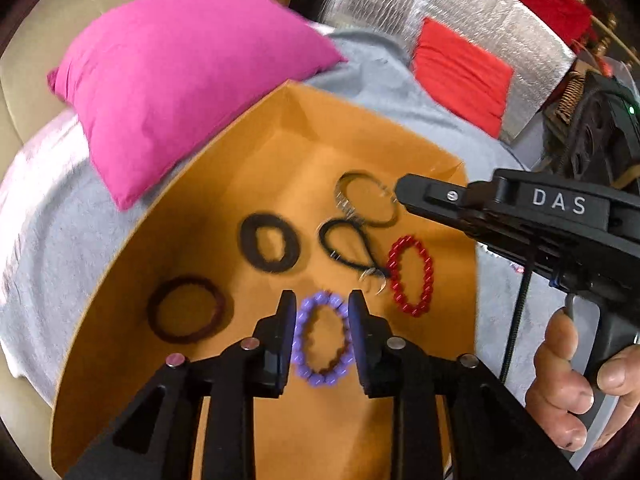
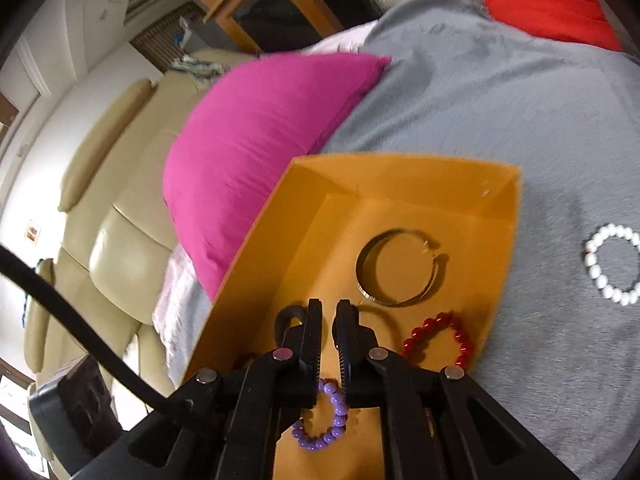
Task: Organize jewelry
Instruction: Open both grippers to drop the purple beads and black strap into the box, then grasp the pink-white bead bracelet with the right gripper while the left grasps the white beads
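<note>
**A:** Where does everything sit right now?

**B:** Most of the jewelry is in the orange tray (image 1: 224, 184) on the grey bedcover (image 2: 500, 112): a purple bead bracelet (image 1: 322, 338), a red bead bracelet (image 1: 410, 276), a metal bangle (image 2: 400, 268), a black cord loop (image 1: 348, 244), a thick dark hair tie (image 1: 270, 242) and a brown band (image 1: 186, 308). One white bead bracelet (image 2: 614, 266) lies outside on the cover, well apart from the tray's right wall.

**A:** And the grippers?

**B:** The left gripper (image 1: 322, 312) is spread, its jaws straddling the purple bracelet without closing on it. The right gripper (image 2: 329, 320) has its jaws nearly together with a thin gap, holding nothing I can see; it hangs over the tray near the bangle.

**A:** So what is the step, and how to do it well?

**B:** I judge the white bracelet is the one left to bring in. The right gripper should open wider first, swing right past the tray wall, and come down across one side of the bead ring, not the hollow middle. Pinch a single strand of beads so they don't roll out, lift clear of the wall, and set it in a bare patch, away from the red bracelet, so strands don't tangle.
</note>
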A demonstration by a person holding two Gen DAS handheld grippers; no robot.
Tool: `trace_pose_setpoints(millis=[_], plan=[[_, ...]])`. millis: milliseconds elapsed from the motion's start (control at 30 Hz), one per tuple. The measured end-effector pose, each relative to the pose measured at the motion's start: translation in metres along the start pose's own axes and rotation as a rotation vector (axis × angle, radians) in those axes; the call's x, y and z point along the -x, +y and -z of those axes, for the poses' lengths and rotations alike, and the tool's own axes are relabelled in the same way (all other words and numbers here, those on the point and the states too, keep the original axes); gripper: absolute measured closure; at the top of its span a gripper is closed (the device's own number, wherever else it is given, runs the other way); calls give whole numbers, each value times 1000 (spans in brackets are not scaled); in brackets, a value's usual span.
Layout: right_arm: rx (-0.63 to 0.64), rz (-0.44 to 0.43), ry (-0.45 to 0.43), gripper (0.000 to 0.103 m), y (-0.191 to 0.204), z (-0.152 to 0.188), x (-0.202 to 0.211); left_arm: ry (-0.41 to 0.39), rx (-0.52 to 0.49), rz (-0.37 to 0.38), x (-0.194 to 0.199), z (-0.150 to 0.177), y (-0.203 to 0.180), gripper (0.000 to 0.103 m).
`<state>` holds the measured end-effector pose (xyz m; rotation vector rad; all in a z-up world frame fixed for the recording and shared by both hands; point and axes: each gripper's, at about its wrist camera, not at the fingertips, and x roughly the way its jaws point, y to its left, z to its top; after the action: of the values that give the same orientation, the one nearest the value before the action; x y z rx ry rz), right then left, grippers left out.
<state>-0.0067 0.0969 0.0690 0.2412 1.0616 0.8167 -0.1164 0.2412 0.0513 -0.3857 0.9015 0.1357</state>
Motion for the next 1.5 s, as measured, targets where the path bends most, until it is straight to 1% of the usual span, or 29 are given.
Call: trace_pose_setpoints(millis=[167, 200, 267, 333, 367, 400, 467, 533, 600, 767, 833, 967, 1067, 1167, 1367, 1500], plan=[[-27, -27, -152, 93, -17, -2, 49, -116, -68, -69, 19, -7, -27, 69], [-34, -29, -175, 93, -22, -2, 58, -132, -77, -76, 22, -7, -32, 66], [-45, -15, -211, 93, -31, -1, 76, -170, -89, -95, 27, -8, -45, 59], [-70, 7, -232, 91, -47, 1, 94, -207, -101, -115, 34, -8, -58, 44], [-84, 15, -237, 88, -54, 2, 102, -225, -107, -126, 38, -6, -62, 41], [-97, 26, -244, 84, -62, 3, 109, -244, -112, -136, 42, -5, -67, 35], [-123, 52, -261, 80, -80, 6, 125, -286, -122, -148, 48, -3, -81, 32], [-149, 73, -279, 80, -96, 9, 142, -302, -133, -138, 52, 1, -94, 26], [-170, 94, -293, 80, -110, 11, 156, -304, -140, -133, 48, 1, -106, 26], [-229, 149, -328, 79, -149, 21, 190, -294, -206, -130, 38, 8, -148, 25], [-242, 172, -335, 79, -161, 28, 202, -296, -235, -131, 35, 11, -166, 22], [-260, 207, -333, 79, -183, 40, 222, -290, -279, -119, 27, 22, -198, 19], [-271, 222, -333, 79, -197, 44, 232, -270, -329, -144, 16, 30, -215, 19], [-294, 225, -327, 79, -210, 43, 236, -229, -364, -170, -1, 35, -226, 19], [-322, 239, -291, 79, -227, 45, 235, -160, -350, -179, -25, 36, -234, 19], [-329, 239, -266, 79, -234, 45, 230, -136, -363, -206, -38, 33, -235, 19]])
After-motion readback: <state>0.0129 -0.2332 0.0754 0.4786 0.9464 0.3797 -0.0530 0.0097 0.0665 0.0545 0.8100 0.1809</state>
